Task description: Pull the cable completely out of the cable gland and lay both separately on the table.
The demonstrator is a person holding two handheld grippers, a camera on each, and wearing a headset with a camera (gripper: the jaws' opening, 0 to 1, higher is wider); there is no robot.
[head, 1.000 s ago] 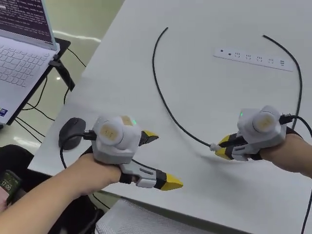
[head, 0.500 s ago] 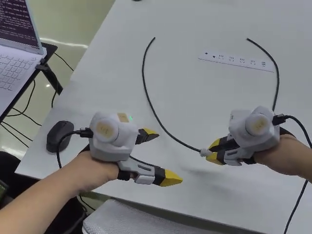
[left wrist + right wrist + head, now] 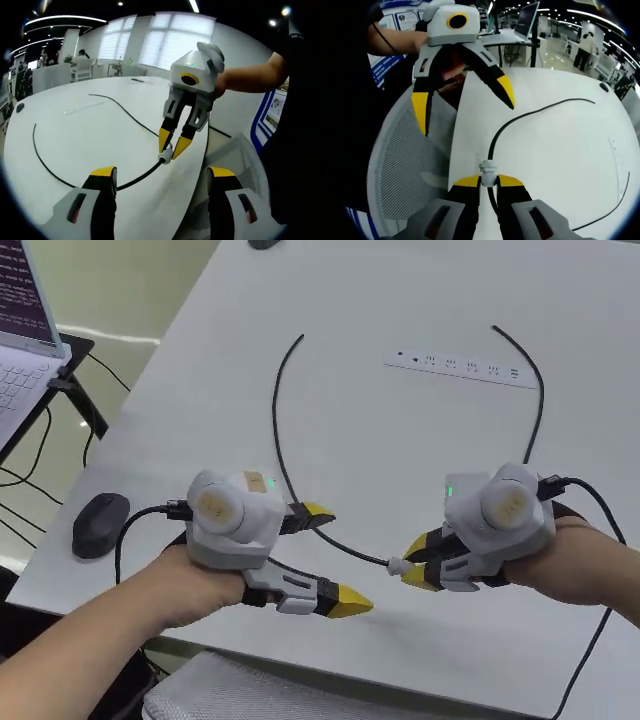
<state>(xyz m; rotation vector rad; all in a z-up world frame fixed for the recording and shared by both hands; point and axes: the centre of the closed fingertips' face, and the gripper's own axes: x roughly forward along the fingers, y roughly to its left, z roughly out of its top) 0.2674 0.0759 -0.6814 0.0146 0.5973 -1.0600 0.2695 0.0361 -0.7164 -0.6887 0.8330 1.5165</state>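
Over the table (image 3: 400,300), right gripper (image 3: 412,565) jaws clamped on cable gland (image 3: 397,566); left gripper (image 3: 338,558) jaws apart; laptop (image 3: 20,310) text illegible.

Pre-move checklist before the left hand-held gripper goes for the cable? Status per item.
1. Right hand-held gripper shut on the cable gland: ok.
2. Left hand-held gripper jaws open: ok.
3. Left hand-held gripper closed on the cable: not ok, jaws not touching it.
4. Cable out of the gland: not ok, it runs into it.
5. Cable apart from the power strip: ok.
6. Gland nut loosened: cannot tell.
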